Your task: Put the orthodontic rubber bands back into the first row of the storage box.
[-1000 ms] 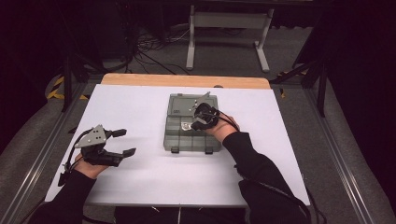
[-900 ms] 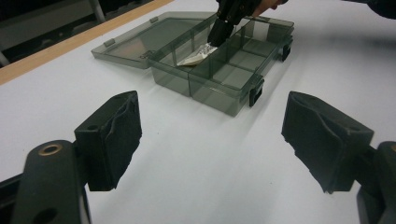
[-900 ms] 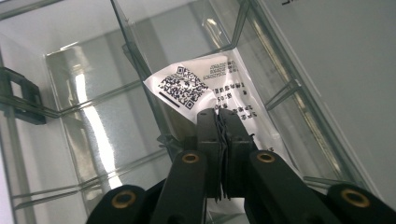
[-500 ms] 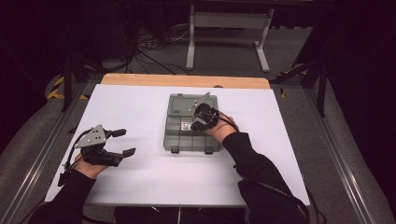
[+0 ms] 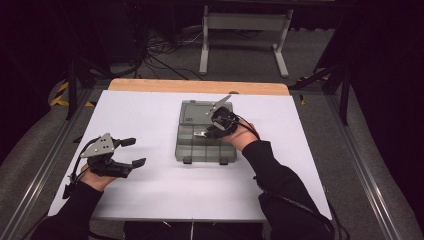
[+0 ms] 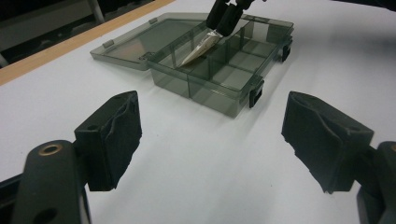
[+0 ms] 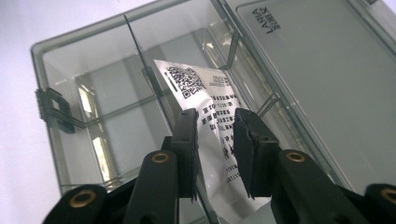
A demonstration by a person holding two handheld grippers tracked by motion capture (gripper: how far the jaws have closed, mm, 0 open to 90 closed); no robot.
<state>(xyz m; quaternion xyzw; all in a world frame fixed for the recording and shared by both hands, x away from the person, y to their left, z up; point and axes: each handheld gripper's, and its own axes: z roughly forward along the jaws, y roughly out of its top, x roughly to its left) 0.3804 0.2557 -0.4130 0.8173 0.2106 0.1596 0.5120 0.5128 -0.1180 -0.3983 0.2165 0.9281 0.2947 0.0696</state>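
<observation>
A smoky clear compartment box (image 5: pixel 186 150) lies open mid-table, its lid (image 5: pixel 192 110) folded flat toward the far edge. My right gripper (image 5: pixel 212 131) reaches down into a compartment. Its jaws have just been opening. A white printed packet (image 7: pixel 201 86) with a QR code stands between the pads (image 7: pixel 187 140), and a gap shows beside it (image 7: pixel 215 126). From the left gripper view the packet (image 6: pixel 198 46) leans on a divider under the right gripper (image 6: pixel 225 18). My left gripper (image 5: pixel 134 152) rests at the table's left, open and holding nothing (image 6: pixel 210 140), aimed at the box (image 6: pixel 219 100).
The white table top (image 5: pixel 300 165) has a wooden strip (image 5: pixel 200 86) along its far edge. A metal stand (image 5: pixel 240 22) and cables sit on the floor beyond. The box's two latches (image 6: pixel 254 93) face the near side.
</observation>
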